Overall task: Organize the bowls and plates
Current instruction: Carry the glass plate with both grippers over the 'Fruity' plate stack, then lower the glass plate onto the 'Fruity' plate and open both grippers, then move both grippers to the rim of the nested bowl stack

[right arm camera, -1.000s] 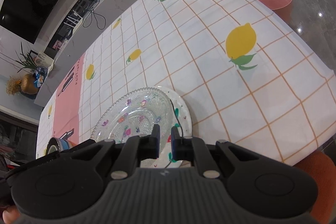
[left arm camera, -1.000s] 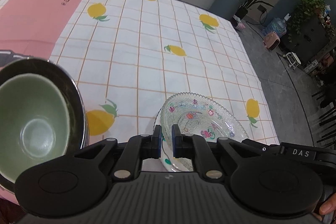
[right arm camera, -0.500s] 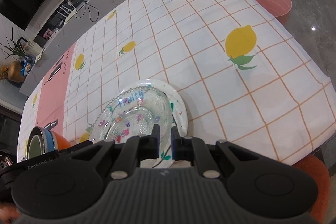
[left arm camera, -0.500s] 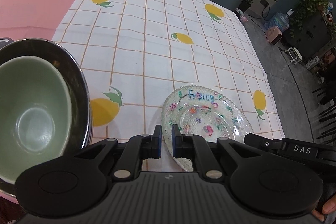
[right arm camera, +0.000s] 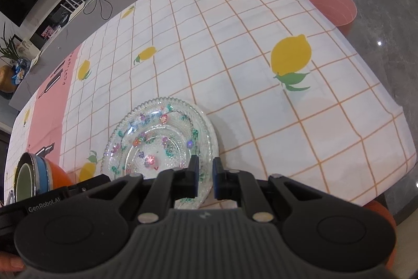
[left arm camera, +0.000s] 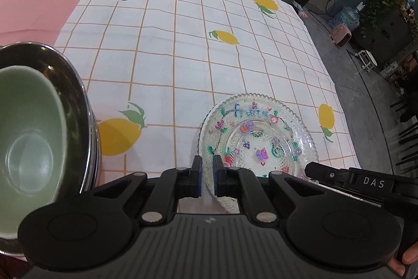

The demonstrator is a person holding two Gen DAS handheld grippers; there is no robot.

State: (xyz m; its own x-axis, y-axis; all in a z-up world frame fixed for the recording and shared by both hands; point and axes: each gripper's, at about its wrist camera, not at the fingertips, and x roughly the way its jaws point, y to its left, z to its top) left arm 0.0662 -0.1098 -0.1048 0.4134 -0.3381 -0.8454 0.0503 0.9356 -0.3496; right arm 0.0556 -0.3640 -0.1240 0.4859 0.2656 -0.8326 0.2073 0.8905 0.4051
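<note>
Both tools pinch the glass plate [left arm camera: 258,137] near the bench's near edge — the left tool [left arm camera: 207,178] narrowed on its left rim, the right tool [right arm camera: 204,178] on its right rim. The green bowl [left arm camera: 23,148] sits nested in stacked bowls [right arm camera: 39,175] by the left edge.

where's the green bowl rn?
The pale green bowl sits nested inside the steel bowl at the far left of the left wrist view, left of the clear beaded glass plate.
</note>
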